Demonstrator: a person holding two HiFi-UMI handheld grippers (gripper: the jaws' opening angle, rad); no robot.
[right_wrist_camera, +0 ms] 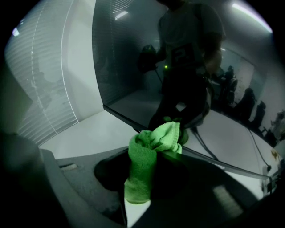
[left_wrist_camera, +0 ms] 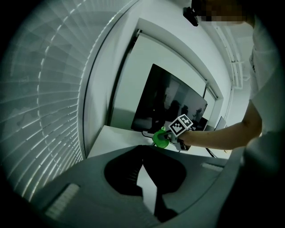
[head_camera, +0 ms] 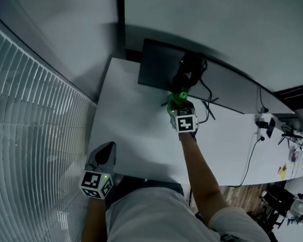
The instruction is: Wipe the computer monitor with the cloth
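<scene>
Green terry cloth (right_wrist_camera: 149, 167) is clamped between the jaws of the right gripper (head_camera: 180, 104). Its bunched top meets the lower edge of the dark flat computer monitor (head_camera: 158, 66), at upper centre of the head view. At lower left, the left gripper (head_camera: 105, 152) hangs over the near edge of the white desk (head_camera: 135, 127), its tips together with nothing between them.

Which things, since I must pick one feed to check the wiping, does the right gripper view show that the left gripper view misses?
Right gripper view only: the right gripper's jaws clamping the green cloth near the monitor's lower edge. Left gripper view only: the empty left gripper and the right one's marker cube. Both: monitor, cloth, white table.
</scene>
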